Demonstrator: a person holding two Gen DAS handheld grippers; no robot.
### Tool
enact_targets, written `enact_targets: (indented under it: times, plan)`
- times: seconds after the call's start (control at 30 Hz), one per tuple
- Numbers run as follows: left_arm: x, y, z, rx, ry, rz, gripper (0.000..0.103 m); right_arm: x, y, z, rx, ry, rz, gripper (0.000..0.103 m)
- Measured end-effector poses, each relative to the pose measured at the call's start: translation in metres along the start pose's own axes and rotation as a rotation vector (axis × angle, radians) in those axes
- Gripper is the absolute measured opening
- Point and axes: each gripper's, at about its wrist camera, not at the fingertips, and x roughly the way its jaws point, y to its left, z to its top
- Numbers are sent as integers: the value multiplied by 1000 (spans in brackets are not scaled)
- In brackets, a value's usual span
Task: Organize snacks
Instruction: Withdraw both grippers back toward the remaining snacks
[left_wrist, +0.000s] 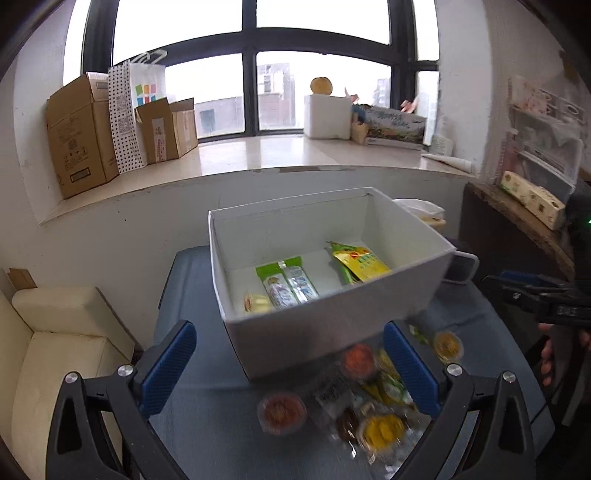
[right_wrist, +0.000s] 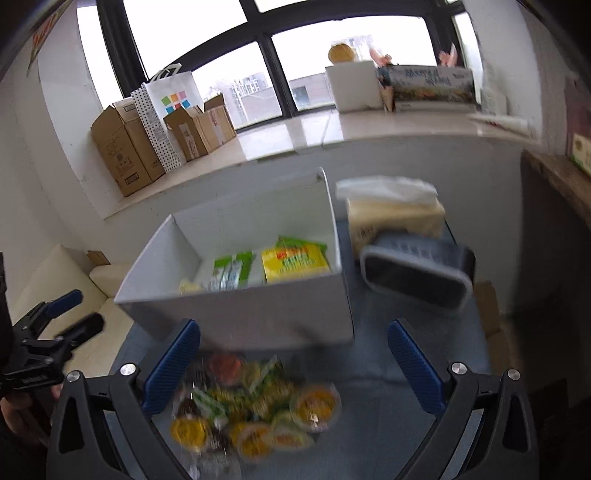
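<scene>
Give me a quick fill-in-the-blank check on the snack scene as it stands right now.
1. The yellow packet lies inside the white ____.
2. The loose pile of jelly cups sits on the table, on the ____ side of the white box as the wrist cameras see it.
3. The left gripper and the right gripper both have their jaws ____, with nothing clamped.
4. Beside the box stands a tissue box, and against it leans a dark ____.

Missing words: box; near; open; basket

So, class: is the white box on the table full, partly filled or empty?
Partly filled. The white box holds a yellow packet, two green-ended bars and a small cup; much bare floor shows.
</scene>
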Motion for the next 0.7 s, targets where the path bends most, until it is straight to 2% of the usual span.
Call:
enact_targets:
  times: [0.1,0.27,0.5,0.7]
  plan:
    - [-27,-10,-27,3,-23,-14,103,-3,-9,-33,-8,35,-41,103]
    - [-47,-22,-62,-18,-6,-27,103,7,-21,-68,14,94,-39,103]
    - [-49,-26,-84,-12,40,-24,103,18,-7,-82,18,91,-24,103]
    - [-49,-23,-90,-22,47,-27,103,40,-7,-89,194,86,4,102]
